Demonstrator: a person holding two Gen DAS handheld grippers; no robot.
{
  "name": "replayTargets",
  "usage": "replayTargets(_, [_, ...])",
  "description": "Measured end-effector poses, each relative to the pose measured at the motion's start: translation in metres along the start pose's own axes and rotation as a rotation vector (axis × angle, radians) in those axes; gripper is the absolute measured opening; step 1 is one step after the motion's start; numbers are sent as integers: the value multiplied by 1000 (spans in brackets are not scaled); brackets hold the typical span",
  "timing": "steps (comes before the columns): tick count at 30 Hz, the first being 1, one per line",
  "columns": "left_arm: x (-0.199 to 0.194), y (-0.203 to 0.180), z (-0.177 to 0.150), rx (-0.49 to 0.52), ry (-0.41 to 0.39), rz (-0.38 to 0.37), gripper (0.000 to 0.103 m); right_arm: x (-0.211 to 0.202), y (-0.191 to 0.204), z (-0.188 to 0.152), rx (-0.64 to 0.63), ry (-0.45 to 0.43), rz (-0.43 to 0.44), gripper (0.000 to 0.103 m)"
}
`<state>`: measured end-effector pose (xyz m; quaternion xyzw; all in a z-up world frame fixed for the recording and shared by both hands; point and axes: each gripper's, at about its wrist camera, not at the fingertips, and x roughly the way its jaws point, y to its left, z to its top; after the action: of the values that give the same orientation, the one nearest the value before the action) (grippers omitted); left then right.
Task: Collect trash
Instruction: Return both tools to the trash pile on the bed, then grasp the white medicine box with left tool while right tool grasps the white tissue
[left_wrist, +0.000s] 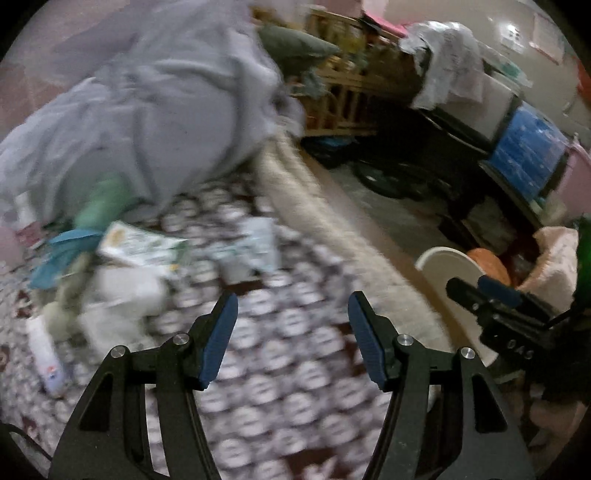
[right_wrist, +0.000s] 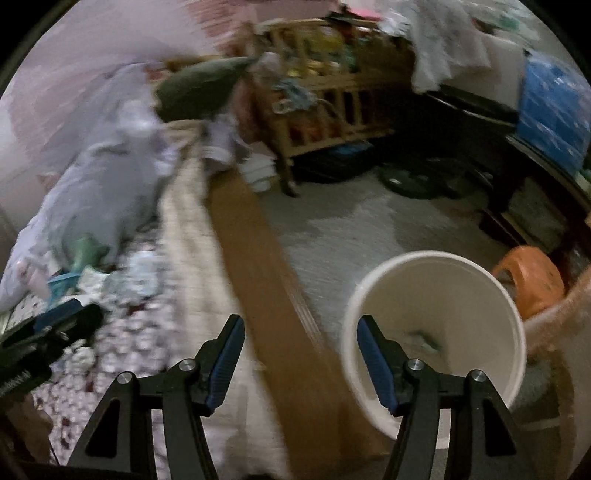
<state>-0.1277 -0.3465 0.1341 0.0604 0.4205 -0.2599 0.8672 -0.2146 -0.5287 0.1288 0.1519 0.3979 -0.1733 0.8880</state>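
Blurred trash lies on the patterned bed cover (left_wrist: 258, 369): a green-and-white carton (left_wrist: 142, 245), crumpled white paper (left_wrist: 122, 291), a clear wrapper (left_wrist: 255, 247), a blue scrap (left_wrist: 62, 254) and a small white bottle (left_wrist: 46, 354). My left gripper (left_wrist: 291, 325) is open and empty above the cover, right of the pile. My right gripper (right_wrist: 299, 343) is open and empty over the bed edge, beside a white bucket (right_wrist: 436, 325) on the floor holding a small scrap (right_wrist: 424, 341). The bucket's rim (left_wrist: 443, 266) and my right gripper (left_wrist: 491, 295) show in the left wrist view.
A grey duvet (left_wrist: 155, 110) is heaped behind the trash. A brown bed rail (right_wrist: 266, 266) runs along the mattress. An orange stool (right_wrist: 532, 280), a wooden crib (right_wrist: 332, 110), a fan base (right_wrist: 410, 181) and blue storage box (right_wrist: 554, 118) stand around the grey floor.
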Motion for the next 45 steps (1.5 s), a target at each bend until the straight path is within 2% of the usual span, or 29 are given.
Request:
replayTargets(2, [-11,19,-4,-21,-13,38,61,-1,24,1,-27,-11,36,68])
replayTargets(12, [-57,118,-33,-143,-43,215,61,9,135,0,-179,-1,170,69])
replayTargets(20, [-70,179,-61,-241,-24,276,61,20,196,-10,-266,37,227,69])
replayTargets(31, [-69,223,-82,-342,5,282,61,29,239,-18,-340,72,239,69])
replayTargets(45, [-52,243,-87,-410,34,210,61,37,243,-17,-337,90,228,69])
